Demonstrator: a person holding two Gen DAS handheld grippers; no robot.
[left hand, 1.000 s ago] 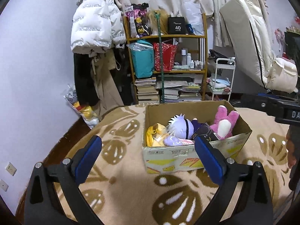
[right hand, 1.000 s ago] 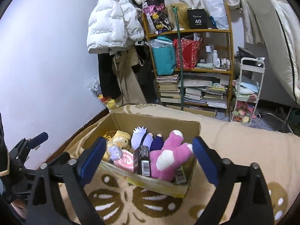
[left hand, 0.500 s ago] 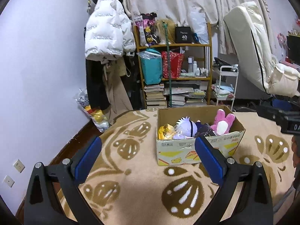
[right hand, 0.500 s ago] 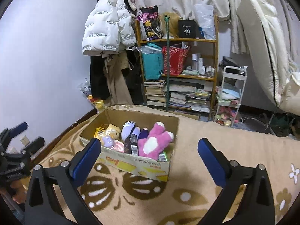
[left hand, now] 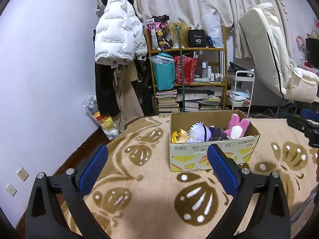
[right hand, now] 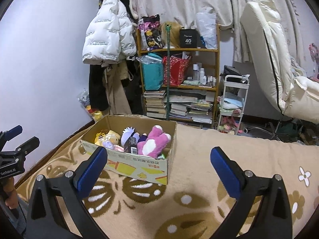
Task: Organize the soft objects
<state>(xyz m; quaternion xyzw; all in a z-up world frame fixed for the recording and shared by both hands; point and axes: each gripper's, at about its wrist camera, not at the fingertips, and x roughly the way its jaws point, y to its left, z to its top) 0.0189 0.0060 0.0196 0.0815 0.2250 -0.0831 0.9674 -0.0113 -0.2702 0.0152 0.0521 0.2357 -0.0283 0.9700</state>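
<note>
Left gripper (left hand: 157, 163) and right gripper (right hand: 158, 164) are held spread wide, nothing between the blue pads, above the beige blanket with brown floral pattern (left hand: 151, 195). Beyond, an open cardboard box (right hand: 139, 162) is set on the blanket; a pink plush rabbit (right hand: 152, 144) and a pale-purple-haired plush doll (left hand: 199, 132) are packed inside. Farther back, a wooden shelf of books (right hand: 179, 103) is seen.

A bed covered by a beige plush blanket with brown butterfly and flower patterns (left hand: 151, 181) (right hand: 199, 171) carries an open brown cardboard box with yellow printed sides (left hand: 211, 157) (right hand: 137, 163). The box sits directly on the blanket, toward its far edge near the wooden floor, and is filled with plush toys.
</note>
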